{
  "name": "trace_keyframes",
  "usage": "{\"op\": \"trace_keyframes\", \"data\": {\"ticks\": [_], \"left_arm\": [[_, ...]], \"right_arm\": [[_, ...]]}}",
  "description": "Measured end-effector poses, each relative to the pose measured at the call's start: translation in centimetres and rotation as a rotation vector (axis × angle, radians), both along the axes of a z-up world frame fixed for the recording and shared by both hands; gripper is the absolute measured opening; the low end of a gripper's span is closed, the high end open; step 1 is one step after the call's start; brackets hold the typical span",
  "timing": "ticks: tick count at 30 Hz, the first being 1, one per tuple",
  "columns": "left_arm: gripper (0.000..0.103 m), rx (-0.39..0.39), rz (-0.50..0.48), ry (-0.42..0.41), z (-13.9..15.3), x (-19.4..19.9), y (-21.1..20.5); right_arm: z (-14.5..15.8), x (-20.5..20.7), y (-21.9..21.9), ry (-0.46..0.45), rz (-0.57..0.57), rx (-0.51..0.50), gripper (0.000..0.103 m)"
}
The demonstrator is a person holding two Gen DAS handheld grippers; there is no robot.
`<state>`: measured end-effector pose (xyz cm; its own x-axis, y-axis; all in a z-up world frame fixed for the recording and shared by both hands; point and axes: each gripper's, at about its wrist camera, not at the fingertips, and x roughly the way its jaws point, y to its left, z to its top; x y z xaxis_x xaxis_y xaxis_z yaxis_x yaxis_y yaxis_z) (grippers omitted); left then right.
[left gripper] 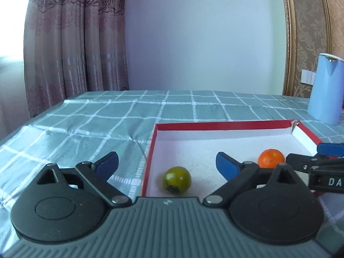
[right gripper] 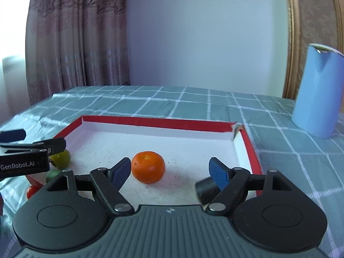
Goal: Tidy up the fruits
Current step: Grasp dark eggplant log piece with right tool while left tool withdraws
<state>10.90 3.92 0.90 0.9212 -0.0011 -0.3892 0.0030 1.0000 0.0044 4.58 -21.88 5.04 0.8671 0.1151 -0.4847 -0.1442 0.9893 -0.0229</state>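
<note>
A shallow red-rimmed white box [left gripper: 223,125] [right gripper: 154,122] lies on the checked tablecloth. An olive-green fruit [left gripper: 177,179] [right gripper: 61,158] and an orange [left gripper: 271,158] [right gripper: 148,170] rest inside it. My left gripper [left gripper: 166,163] is open and empty, straddling the box's left wall just behind the green fruit. My right gripper [right gripper: 169,169] is open and empty over the box, with the orange just ahead of its left finger. A small red fruit [right gripper: 32,191] and a green one [right gripper: 52,174] lie outside the box's near left corner.
A tall light-blue cylinder [left gripper: 325,90] [right gripper: 317,91] stands on the table right of the box. A dark round object [right gripper: 206,188] sits low by my right finger. Curtains and a wall lie behind the table's far edge.
</note>
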Motion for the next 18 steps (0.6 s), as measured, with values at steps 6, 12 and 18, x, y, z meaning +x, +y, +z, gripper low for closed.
{"op": "trace_keyframes", "data": {"ticks": [6,12,18], "left_arm": [[0.1,-0.037,0.013,-0.012,0.2,-0.8,0.7],[0.103,-0.022,0.02,0.003,0.0,-0.5,0.6],[0.103,-0.018,0.026,-0.01,0.0,-0.8,0.6]], "right_arm": [[0.1,-2.7,-1.8,0.013,0.031,0.09,0.079],[0.0,-6.5,-3.3,0.006,0.06,0.15,0.079],[-1.1,-7.3,-2.6,0.068,0.093,0.138,0.079]]}}
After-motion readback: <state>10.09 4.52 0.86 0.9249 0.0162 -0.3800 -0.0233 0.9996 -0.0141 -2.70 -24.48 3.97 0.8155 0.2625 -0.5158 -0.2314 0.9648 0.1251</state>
